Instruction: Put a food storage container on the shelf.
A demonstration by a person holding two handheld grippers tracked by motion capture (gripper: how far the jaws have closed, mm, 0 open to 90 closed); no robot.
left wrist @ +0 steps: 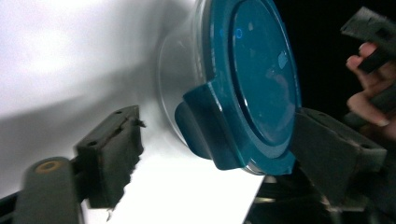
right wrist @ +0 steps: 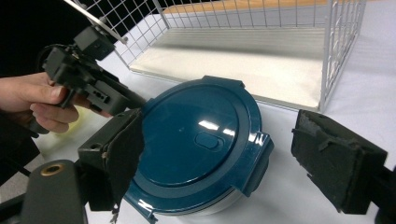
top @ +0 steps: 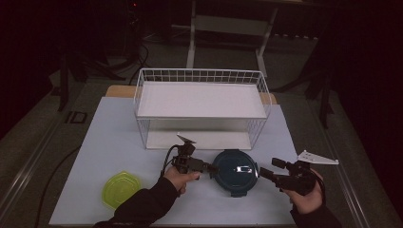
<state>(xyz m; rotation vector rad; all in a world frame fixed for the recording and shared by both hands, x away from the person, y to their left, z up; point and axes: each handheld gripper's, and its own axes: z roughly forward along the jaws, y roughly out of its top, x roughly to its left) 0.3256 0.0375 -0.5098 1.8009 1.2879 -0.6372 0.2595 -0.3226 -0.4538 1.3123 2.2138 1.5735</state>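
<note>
Resting flat on the white table, lid up, the round teal-lidded container is seen just in front of the wire basket; no long axis, 1 latch tab faces the left gripper. Its jaws are spread around that rim, not yet pressing. The right gripper is held spread beside the container. The clear body is revealed in the left gripper view, the lid's oval valve in the right gripper view.
</note>
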